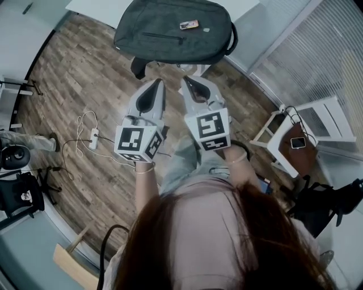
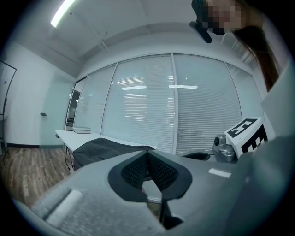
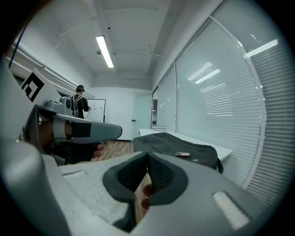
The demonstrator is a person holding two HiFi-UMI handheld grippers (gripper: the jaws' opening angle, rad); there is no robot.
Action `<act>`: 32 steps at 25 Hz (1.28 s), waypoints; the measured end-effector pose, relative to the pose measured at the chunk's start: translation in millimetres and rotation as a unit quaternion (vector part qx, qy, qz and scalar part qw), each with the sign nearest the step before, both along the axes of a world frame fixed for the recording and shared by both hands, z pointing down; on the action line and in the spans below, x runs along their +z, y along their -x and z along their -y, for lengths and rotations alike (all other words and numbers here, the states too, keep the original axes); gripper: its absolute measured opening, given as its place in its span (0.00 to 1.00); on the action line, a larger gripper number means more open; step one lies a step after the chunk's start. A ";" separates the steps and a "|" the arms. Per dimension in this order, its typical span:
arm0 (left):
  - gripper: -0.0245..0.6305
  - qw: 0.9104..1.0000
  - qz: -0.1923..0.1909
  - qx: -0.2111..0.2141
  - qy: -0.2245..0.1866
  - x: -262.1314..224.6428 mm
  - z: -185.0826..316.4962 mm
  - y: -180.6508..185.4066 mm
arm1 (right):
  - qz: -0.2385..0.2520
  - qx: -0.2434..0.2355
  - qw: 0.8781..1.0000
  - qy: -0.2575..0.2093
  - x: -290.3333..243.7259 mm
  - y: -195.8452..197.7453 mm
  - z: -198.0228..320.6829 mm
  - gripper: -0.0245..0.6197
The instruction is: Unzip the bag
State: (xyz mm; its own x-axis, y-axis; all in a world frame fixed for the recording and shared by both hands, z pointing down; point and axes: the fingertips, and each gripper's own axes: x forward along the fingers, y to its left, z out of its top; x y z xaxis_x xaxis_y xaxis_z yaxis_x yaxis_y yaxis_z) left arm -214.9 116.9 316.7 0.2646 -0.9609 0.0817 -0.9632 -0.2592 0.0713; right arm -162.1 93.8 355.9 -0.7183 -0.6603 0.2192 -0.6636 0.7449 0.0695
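A dark grey backpack (image 1: 170, 31) lies flat on a white table (image 1: 93, 8), with a zip line (image 1: 161, 37) across its front and a small tag (image 1: 189, 25) on top. Both grippers hang side by side in the air short of the table's near edge, pointing at the bag. My left gripper (image 1: 156, 85) is shut with nothing in it, and so is my right gripper (image 1: 189, 82). In the left gripper view, the jaws of my left gripper (image 2: 147, 155) meet below the bag (image 2: 101, 148). In the right gripper view, the bag (image 3: 179, 144) lies beyond my shut right gripper (image 3: 147, 157).
A power strip with cables (image 1: 93, 137) lies on the wood floor at the left. A white rack holding a phone (image 1: 295, 139) stands at the right, and a black chair (image 1: 20, 192) at the far left. Window blinds (image 2: 184, 110) run behind the table. A person (image 3: 79, 103) stands far off.
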 end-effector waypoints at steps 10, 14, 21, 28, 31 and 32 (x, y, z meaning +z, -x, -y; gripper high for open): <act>0.05 1.000 0.000 0.025 0.008 26.9 37.8 14.0 | -0.017 0.020 0.999 0.023 36.2 19.7 28.5 0.08; 0.05 1.000 -0.010 0.024 0.007 37.7 51.3 21.4 | -0.026 0.027 0.999 0.024 49.3 26.2 40.3 0.09; 0.05 0.999 -0.009 0.033 0.021 57.1 68.2 26.0 | -0.045 0.040 0.997 0.037 74.4 32.8 56.0 0.11; 0.05 0.998 -0.002 0.046 0.033 71.2 92.5 29.3 | -0.065 0.063 0.994 0.053 100.5 34.8 70.1 0.12; 0.05 0.998 -0.002 0.055 0.038 76.5 102.8 30.2 | -0.068 0.068 0.994 0.059 109.2 36.5 75.8 0.12; 0.05 0.998 -0.001 0.058 0.039 78.2 106.1 30.9 | -0.067 0.069 0.994 0.060 111.4 38.2 77.4 0.12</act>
State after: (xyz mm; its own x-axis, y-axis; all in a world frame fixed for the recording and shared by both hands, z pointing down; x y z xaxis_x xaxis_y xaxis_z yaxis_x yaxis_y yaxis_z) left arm -245.7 10.7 395.0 0.3735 -0.9147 0.1546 -0.9270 -0.3619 0.0984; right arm -200.3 16.3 467.3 -0.5816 -0.7135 0.3907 -0.7507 0.6558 0.0801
